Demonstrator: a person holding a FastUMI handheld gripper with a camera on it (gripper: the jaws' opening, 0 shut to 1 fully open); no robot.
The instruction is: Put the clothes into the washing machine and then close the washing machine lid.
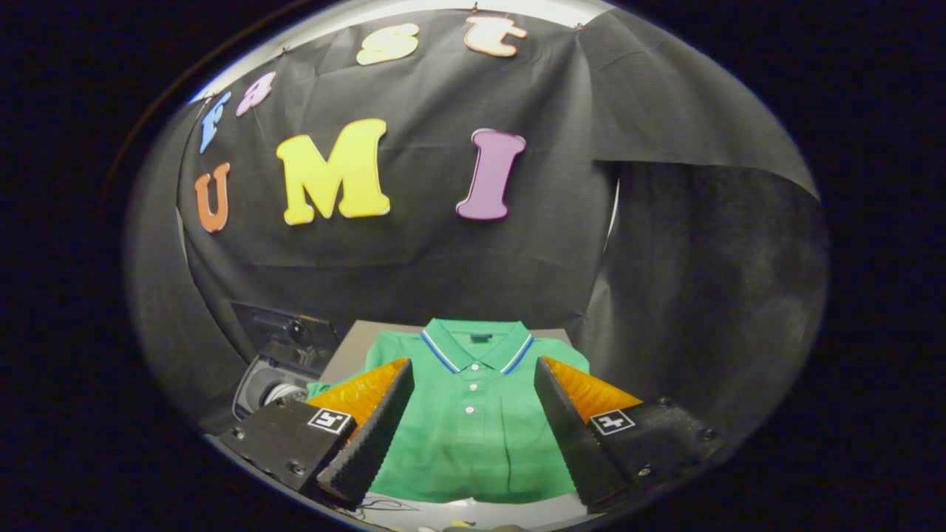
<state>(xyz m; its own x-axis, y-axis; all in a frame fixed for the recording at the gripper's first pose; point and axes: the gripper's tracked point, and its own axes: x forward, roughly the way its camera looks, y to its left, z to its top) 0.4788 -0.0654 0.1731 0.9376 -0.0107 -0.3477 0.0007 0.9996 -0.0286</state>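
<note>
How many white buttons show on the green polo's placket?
2. Both sit on the green polo shirt, one below the other under the collar, seen between the open gripper fingers. Lower ones may be hidden in the fabric.

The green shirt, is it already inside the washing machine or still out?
Out. The green shirt lies flat on the table, between the open claw fingers, with the washing machine off to one side.

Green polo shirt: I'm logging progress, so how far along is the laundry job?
Nothing looks done: the green polo shirt lies spread flat on the table. In hand: the gripper hangs open above it. Left: grasping it, loading the washing machine, whose lid stands open, then closing that.
</note>
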